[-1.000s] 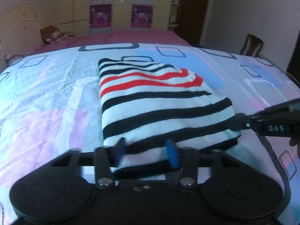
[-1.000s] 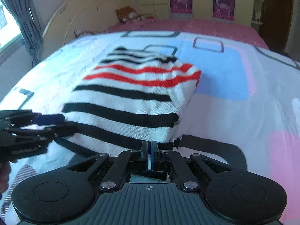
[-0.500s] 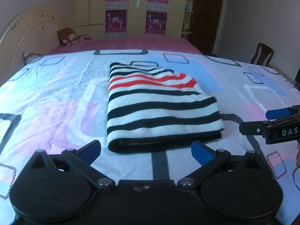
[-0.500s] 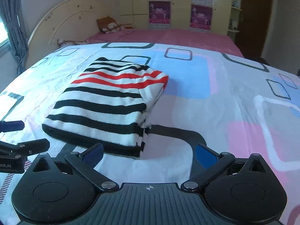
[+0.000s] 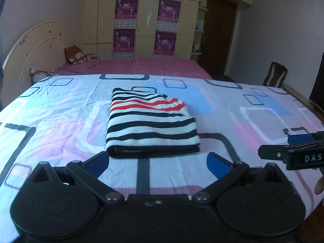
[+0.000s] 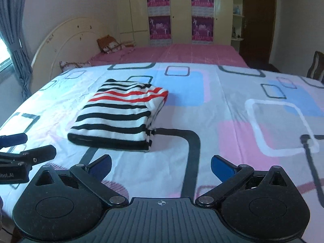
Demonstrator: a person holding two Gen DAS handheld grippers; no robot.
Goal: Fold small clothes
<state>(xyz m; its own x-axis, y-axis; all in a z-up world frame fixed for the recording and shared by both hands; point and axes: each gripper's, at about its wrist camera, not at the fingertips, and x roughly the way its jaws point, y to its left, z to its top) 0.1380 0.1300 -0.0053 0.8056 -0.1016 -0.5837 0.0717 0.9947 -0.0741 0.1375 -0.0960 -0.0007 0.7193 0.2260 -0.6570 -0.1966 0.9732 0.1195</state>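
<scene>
As far as both views show, the striped garment point(image 5: 151, 125) lies folded in a compact rectangle on the patterned bedsheet point(image 5: 253, 117). Left gripper point(image 5: 158, 165) and right gripper point(image 6: 161, 167) hover short of it, jaws spread, empty. Folding appears complete; nothing else awaits.

I see my right gripper point(image 6: 161, 167) spread wide and empty at frame bottom, folded striped garment point(image 6: 119, 117) left of centre on the bedsheet point(image 6: 232, 105).

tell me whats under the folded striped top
The striped top lies on the patterned bedsheet; a dark printed line runs under its near edge. Whatever else lies beneath, or between its layers, is hidden.
</scene>
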